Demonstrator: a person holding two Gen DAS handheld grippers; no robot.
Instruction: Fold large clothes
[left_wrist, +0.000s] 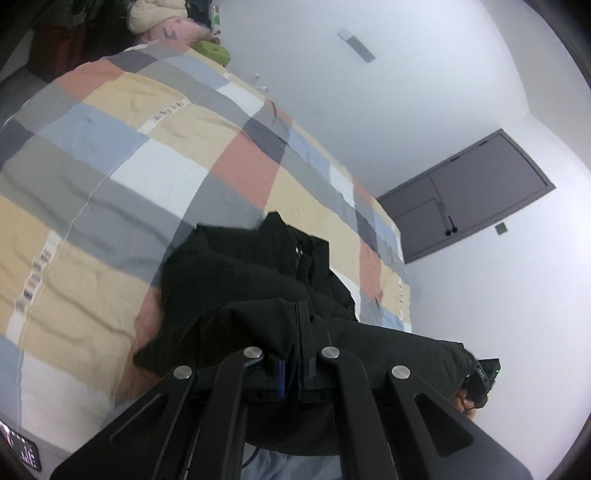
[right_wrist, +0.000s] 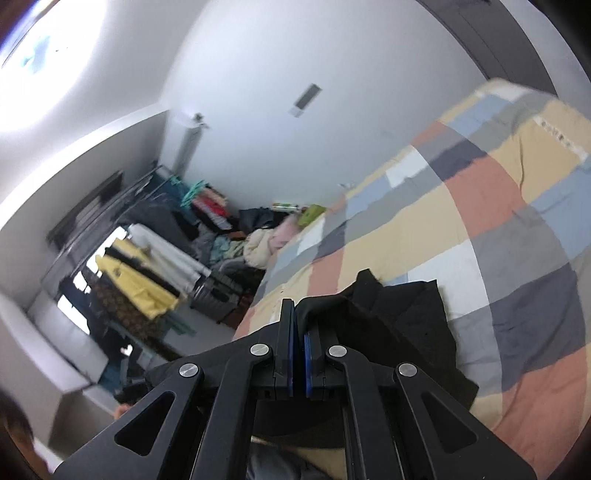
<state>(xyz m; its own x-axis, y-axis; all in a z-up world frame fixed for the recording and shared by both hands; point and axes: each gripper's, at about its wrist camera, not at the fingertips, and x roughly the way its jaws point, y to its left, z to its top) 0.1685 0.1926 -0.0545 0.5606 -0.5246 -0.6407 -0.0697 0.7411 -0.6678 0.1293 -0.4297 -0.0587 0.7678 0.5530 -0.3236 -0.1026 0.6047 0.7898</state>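
Left wrist: left gripper (left_wrist: 295, 314) pinches black garment (left_wrist: 240, 273) between jaws; right gripper (right_wrist: 297, 314) likewise, checkered bedspread (left_wrist: 110, 166) beyond.

Black garment (left_wrist: 258, 280) lying over a checked bedcover (left_wrist: 110, 177)
Beyond the jaws, peach, cream, grey, blue and white squares are showing; blue pads (right_wrist: 308, 354) are lining black fingers.

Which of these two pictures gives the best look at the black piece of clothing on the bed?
The left wrist view: the black fabric garment spreads across the checked bedcover. The right wrist view shows only a corner.
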